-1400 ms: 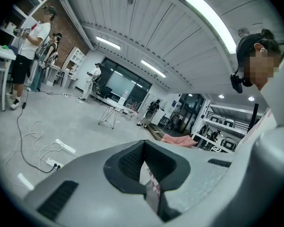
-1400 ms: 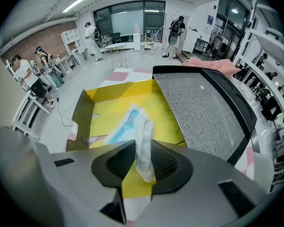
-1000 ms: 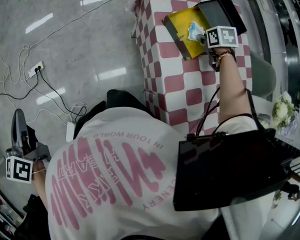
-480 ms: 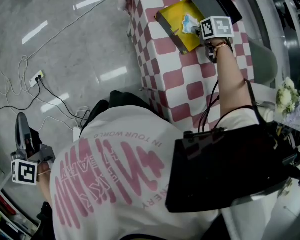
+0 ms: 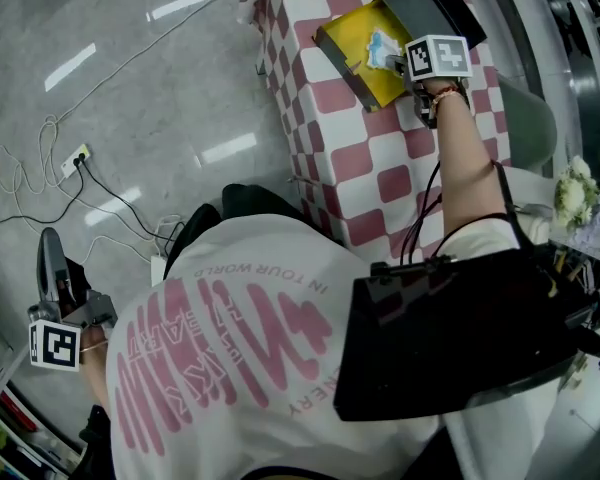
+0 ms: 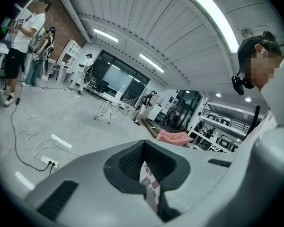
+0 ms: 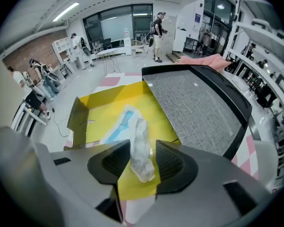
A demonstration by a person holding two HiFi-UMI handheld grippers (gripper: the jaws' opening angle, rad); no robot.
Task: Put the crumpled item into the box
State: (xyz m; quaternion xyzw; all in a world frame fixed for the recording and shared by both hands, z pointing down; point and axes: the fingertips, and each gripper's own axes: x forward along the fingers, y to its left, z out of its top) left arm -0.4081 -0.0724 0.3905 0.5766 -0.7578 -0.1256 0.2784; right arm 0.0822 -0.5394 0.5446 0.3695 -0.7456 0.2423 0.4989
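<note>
The person's right arm (image 5: pixel 462 163) stretches forward, the right gripper (image 5: pixel 392 60) tipped steeply down. Its jaws have just been opening and stand apart around the crumpled item (image 7: pixel 141 148). The left gripper (image 5: pixel 48 250) is held out at the person's left side, jaws together.

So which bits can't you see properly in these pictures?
- Whether the crumpled item lies on the floor of the yellow box: right gripper view gives no side look between the jaws of the right tool, which have just been opening; head view, that tool hides it.
- Print on the blue-and-white sheet: both views, too small.
- Near end of the checked table: head view, the person's arm and shoulder cover it.
</note>
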